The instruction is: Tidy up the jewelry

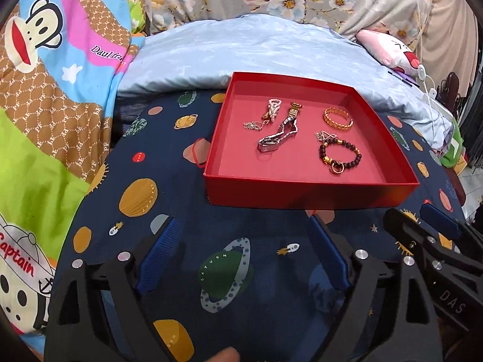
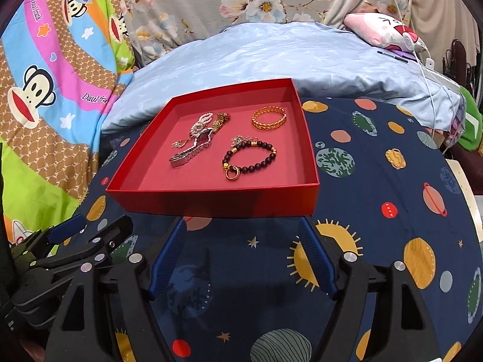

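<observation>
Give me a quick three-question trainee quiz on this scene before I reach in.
1. True or false: the gold bangle lies inside the red box.
2. Which sits nearer the box's front wall: A) beaded bracelet B) gold bangle C) pearl piece?
3. Fill in: both the left gripper and the right gripper are ____ and hold nothing.

Key: 1 true; 2 A; 3 open.

**A bedroom at home**

Bedding fills both views: a cartoon-monkey quilt (image 1: 45,75), a floral sheet (image 2: 241,3), a pale blue duvet (image 1: 256,51) and a pink plush pillow (image 2: 380,30). A planet-print cloth (image 2: 377,196) covers the surface, with a white charging cable (image 2: 422,60) trailing beside.
</observation>
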A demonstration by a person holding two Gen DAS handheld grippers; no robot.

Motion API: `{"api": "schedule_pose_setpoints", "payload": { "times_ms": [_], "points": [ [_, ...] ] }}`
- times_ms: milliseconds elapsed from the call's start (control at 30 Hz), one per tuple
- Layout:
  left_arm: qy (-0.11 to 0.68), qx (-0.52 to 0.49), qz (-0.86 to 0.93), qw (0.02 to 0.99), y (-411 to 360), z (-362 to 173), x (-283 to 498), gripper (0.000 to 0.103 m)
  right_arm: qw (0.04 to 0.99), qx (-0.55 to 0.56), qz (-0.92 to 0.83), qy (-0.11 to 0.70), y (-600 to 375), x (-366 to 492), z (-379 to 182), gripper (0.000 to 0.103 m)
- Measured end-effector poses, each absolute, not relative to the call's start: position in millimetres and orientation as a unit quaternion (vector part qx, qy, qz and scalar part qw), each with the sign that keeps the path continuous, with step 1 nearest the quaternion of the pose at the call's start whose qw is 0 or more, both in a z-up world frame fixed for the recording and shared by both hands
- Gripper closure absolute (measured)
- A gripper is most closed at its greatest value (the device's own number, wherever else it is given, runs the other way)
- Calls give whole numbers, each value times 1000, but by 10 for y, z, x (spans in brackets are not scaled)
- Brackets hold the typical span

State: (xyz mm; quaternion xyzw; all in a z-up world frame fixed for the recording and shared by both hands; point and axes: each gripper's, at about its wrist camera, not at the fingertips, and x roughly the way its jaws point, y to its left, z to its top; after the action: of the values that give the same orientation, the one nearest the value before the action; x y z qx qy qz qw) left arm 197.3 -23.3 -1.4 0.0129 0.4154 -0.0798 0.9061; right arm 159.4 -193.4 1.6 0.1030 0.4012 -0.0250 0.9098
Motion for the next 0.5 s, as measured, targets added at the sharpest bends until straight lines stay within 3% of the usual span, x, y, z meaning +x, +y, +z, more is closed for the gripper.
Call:
{"api": "schedule_pose_setpoints", "payload": {
  "times_ms": [500],
  "points": [
    [419, 12, -61, 906, -239, 56, 1921, 17, 913, 99, -41, 395, -1915, 1544, 96, 25]
  ]
}}
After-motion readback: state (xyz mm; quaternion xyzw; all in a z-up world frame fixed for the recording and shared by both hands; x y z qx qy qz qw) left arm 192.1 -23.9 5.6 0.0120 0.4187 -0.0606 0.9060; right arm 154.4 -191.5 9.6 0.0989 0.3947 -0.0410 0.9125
